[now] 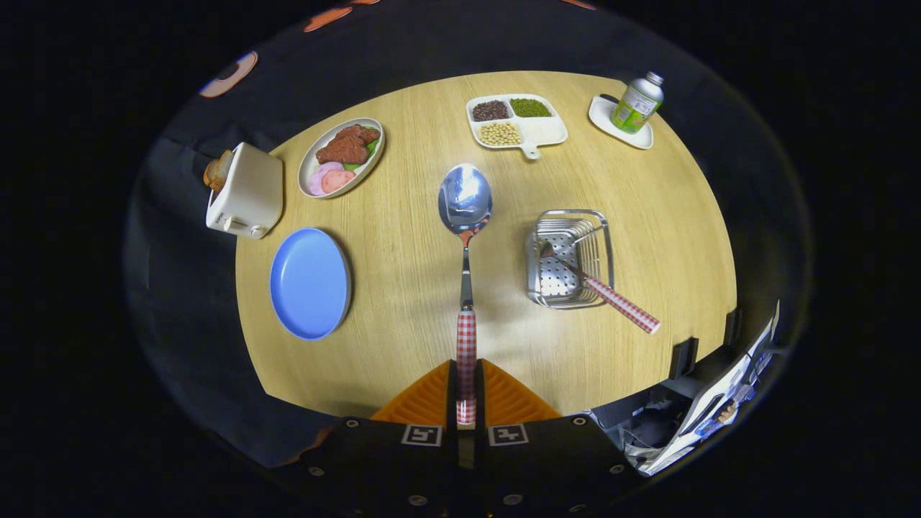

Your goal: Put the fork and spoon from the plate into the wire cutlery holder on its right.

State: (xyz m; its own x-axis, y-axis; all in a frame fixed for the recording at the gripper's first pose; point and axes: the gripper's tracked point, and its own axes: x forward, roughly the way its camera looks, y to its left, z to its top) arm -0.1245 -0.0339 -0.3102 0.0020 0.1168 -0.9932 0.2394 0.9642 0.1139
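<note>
Currently the tool (466,392) is clamped on the red-and-white checked handle of a shiny metal spoon (465,216), both fingers (432,399) pressing the handle from either side. Spoon sticks straight out ahead of the fingers, bowl at the far end, held above the round light wooden surface (647,216). Blue round plate (309,282) sits off to the left of the spoon, with nothing on it. Square wire cutlery holder (570,257) sits to the right of the spoon; fork with matching checked handle (611,295) is already in it, tines down inside, handle leaning out over the near rim. Farther back: oval white dish of meat slices (342,156), white divided tray of beans (516,119), green bottle (637,103) standing on a small white saucer (601,115). White toaster (245,191) at the left edge, beyond the blue plate.
</note>
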